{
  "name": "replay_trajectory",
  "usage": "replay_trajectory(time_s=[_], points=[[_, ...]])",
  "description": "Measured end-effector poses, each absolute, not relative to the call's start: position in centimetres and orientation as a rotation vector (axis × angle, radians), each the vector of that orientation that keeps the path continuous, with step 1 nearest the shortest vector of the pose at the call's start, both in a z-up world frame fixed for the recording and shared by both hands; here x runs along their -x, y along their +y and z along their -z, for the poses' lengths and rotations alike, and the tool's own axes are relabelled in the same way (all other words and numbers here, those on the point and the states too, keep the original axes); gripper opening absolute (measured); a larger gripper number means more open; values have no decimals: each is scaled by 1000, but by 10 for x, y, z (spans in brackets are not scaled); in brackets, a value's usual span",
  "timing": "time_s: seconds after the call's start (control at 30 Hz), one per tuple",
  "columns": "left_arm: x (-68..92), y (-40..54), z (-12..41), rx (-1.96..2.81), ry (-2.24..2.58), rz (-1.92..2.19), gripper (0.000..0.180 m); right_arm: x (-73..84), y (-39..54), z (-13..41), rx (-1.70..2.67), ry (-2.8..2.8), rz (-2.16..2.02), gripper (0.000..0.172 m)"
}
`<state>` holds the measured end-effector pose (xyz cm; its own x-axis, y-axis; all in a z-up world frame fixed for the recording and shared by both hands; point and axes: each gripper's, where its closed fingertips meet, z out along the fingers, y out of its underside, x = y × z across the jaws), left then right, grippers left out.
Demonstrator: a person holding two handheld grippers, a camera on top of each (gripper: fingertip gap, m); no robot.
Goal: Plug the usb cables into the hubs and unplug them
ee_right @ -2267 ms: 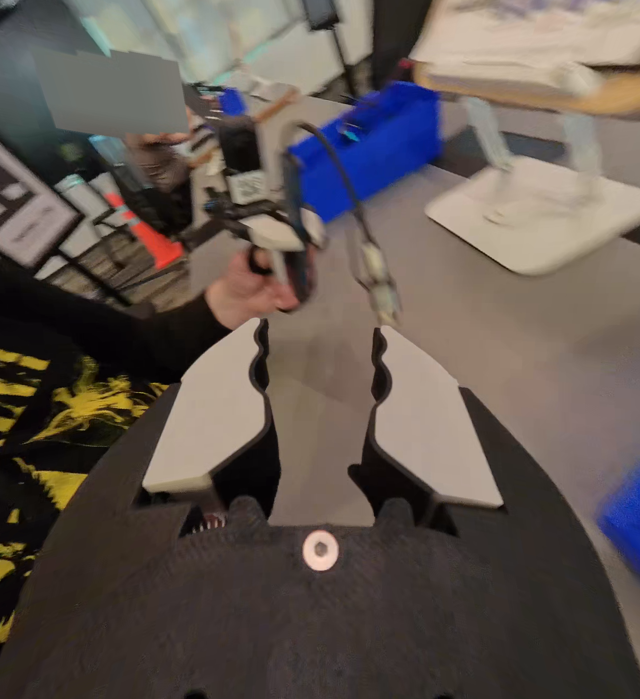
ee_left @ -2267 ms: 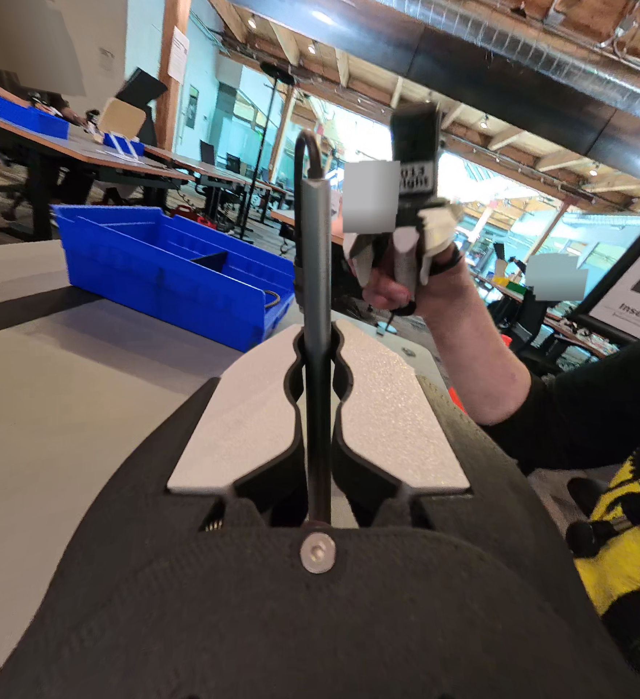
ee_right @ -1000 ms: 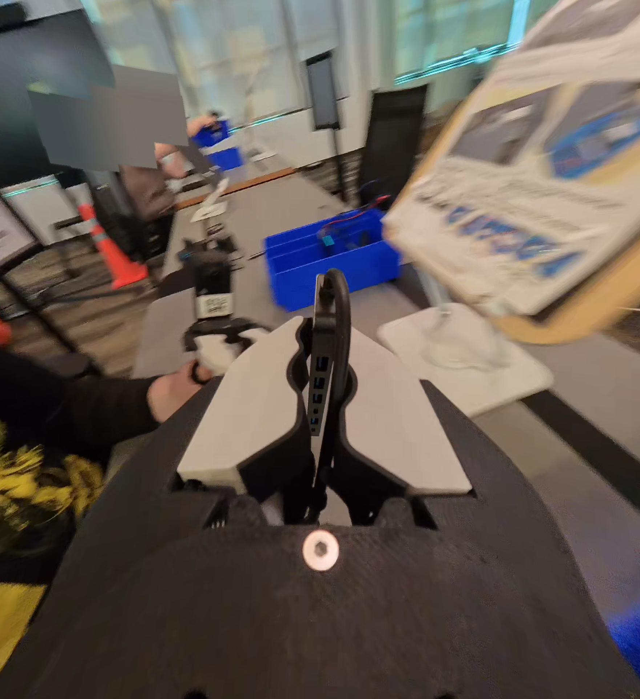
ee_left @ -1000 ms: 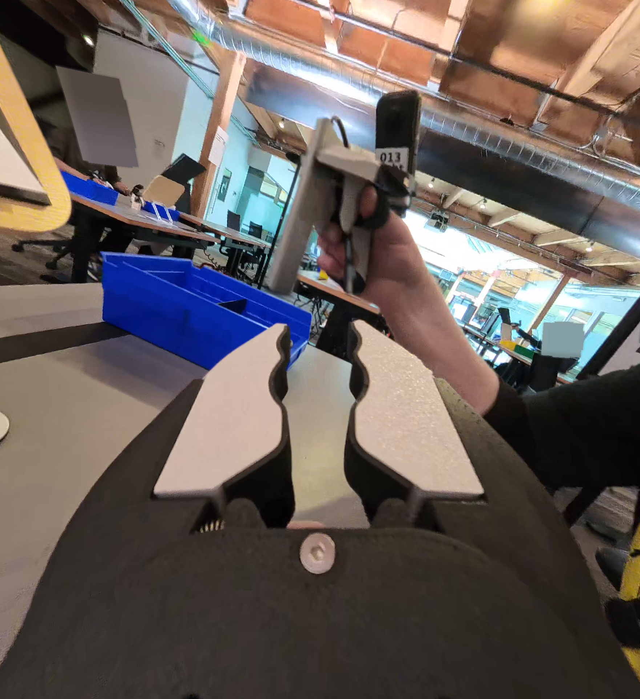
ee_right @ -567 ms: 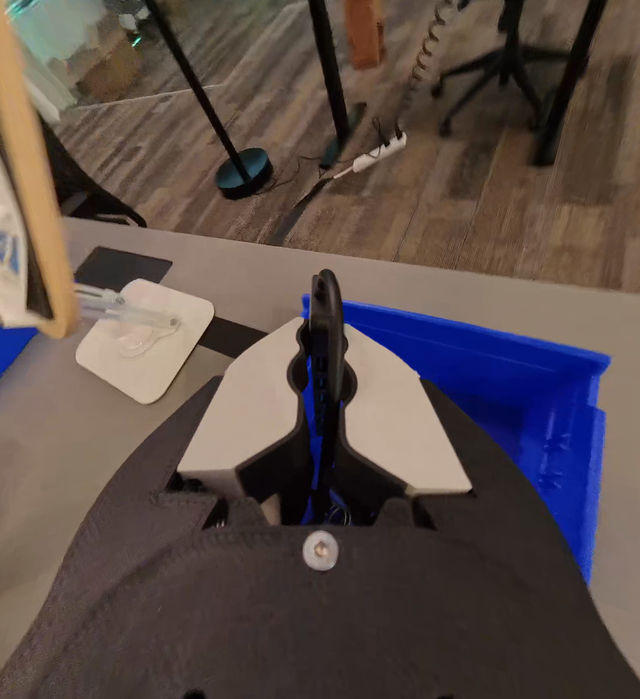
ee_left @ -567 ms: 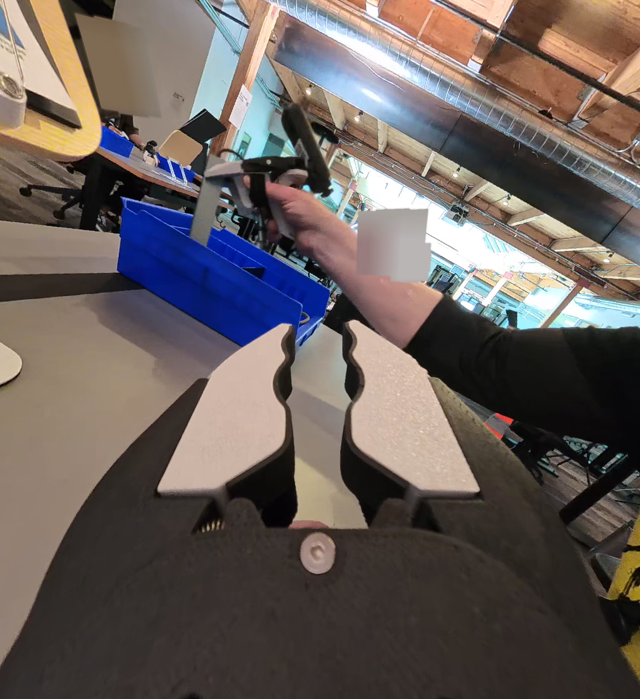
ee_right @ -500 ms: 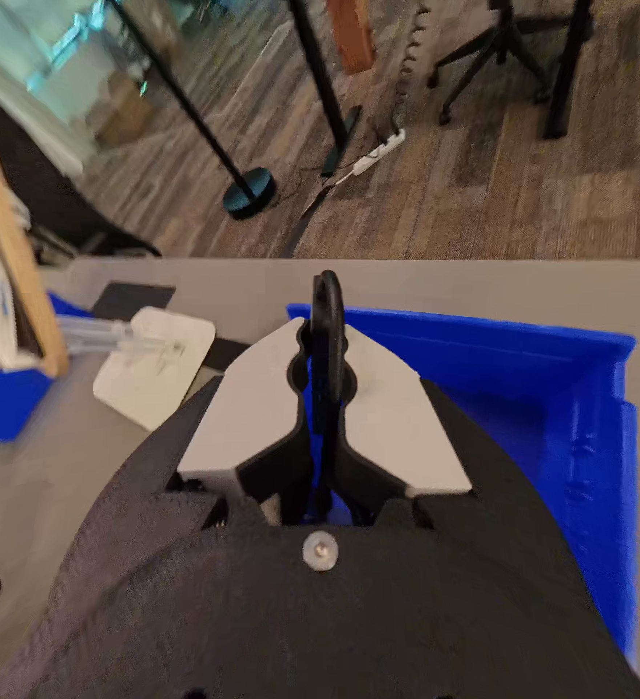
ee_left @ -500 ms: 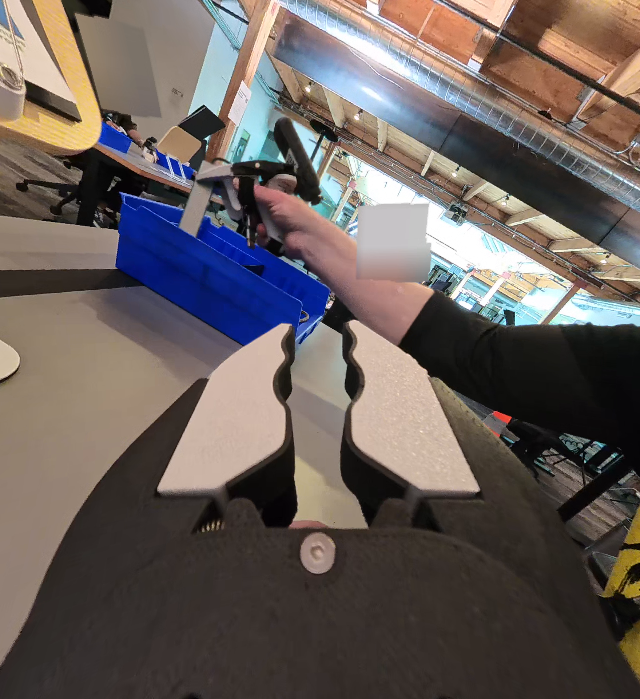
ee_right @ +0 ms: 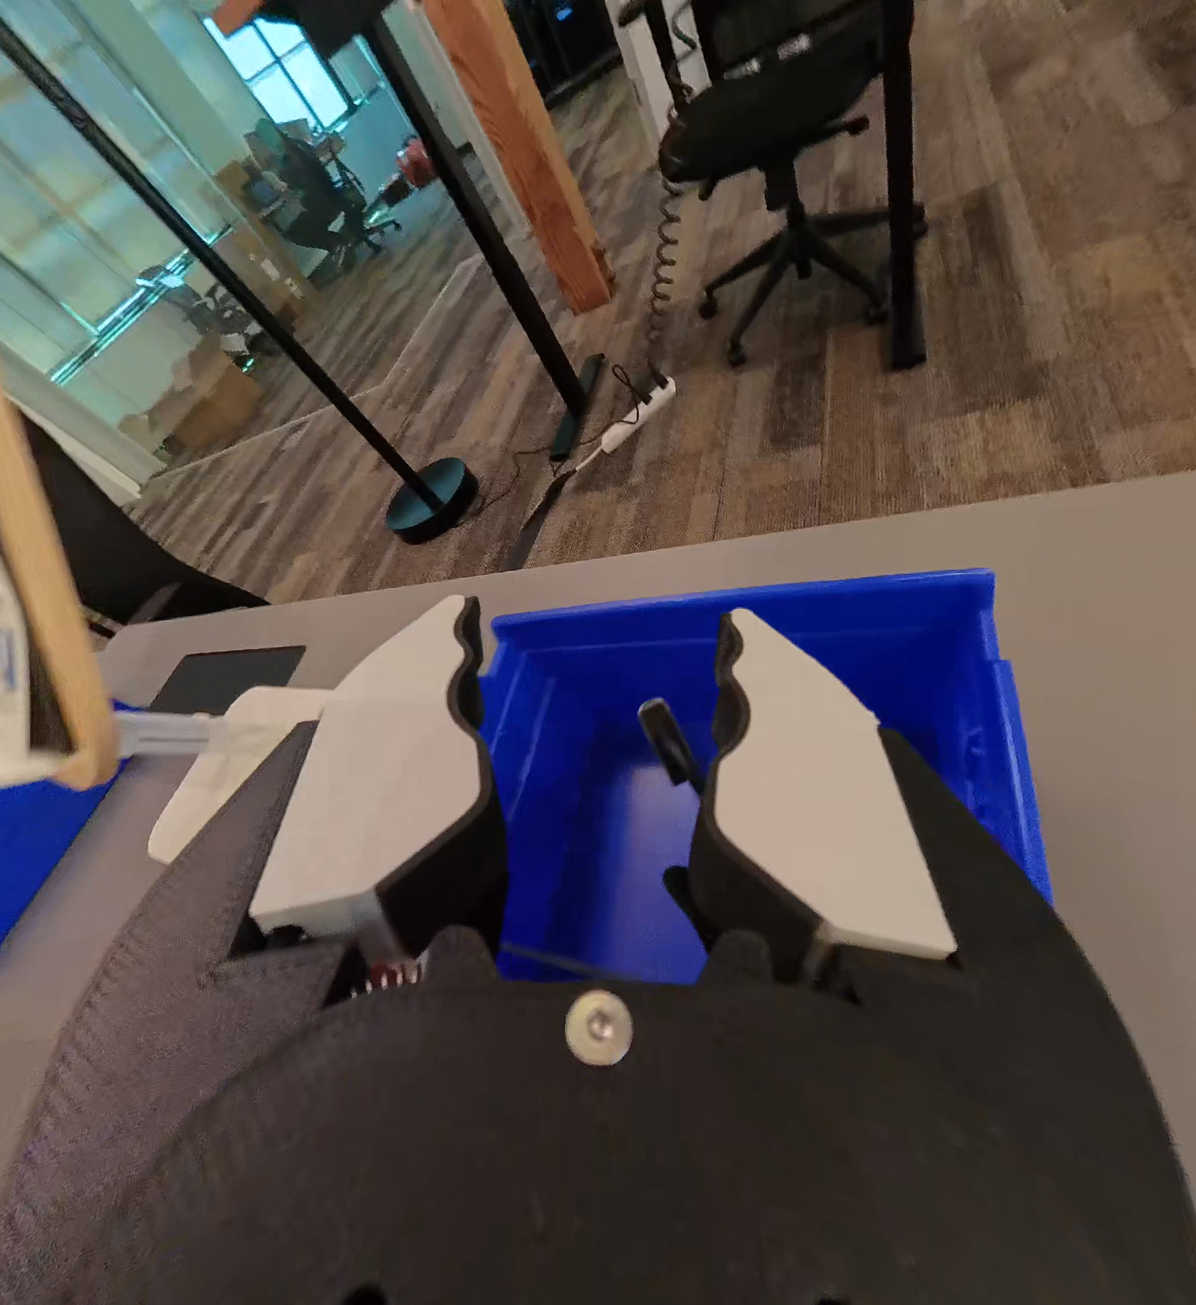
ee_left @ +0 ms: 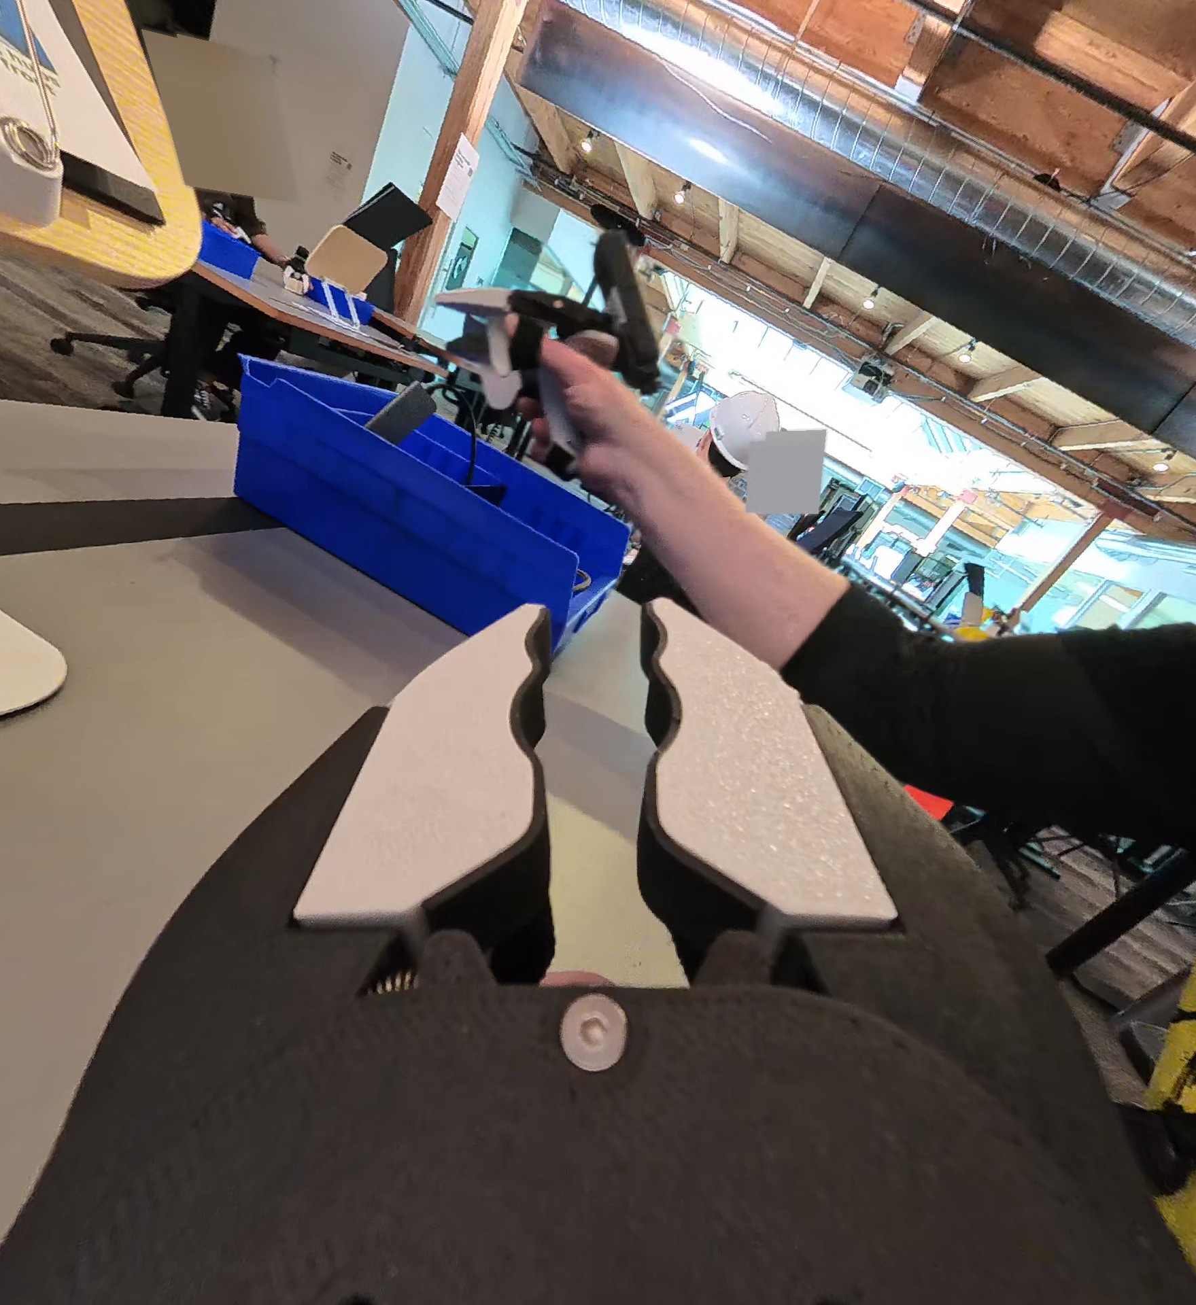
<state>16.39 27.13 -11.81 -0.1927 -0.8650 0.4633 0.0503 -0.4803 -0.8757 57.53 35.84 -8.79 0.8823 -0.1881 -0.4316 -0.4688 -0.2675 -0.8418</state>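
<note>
Right wrist view: hub (ee_right: 669,741) in blue bin (ee_right: 934,635), below the released, wide-spread right tool (ee_right: 595,635).

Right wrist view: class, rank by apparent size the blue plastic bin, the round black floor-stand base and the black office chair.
1. Blue plastic bin, nearest the camera.
2. Black office chair.
3. Round black floor-stand base.
Nearness inflates the bin; true sizes stay unsure.
</note>
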Motion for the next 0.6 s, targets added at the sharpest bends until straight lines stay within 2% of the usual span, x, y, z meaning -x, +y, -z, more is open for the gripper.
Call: replay_trajectory(time_s=[0.17, 0.6], points=[[-160, 275, 113, 1388, 984, 1715, 24, -555, 323, 70, 1881, 393, -188, 55], [-161, 275, 117, 1398, 1007, 1688, 25, -527, 334, 143, 2176, 104, -100, 46]])
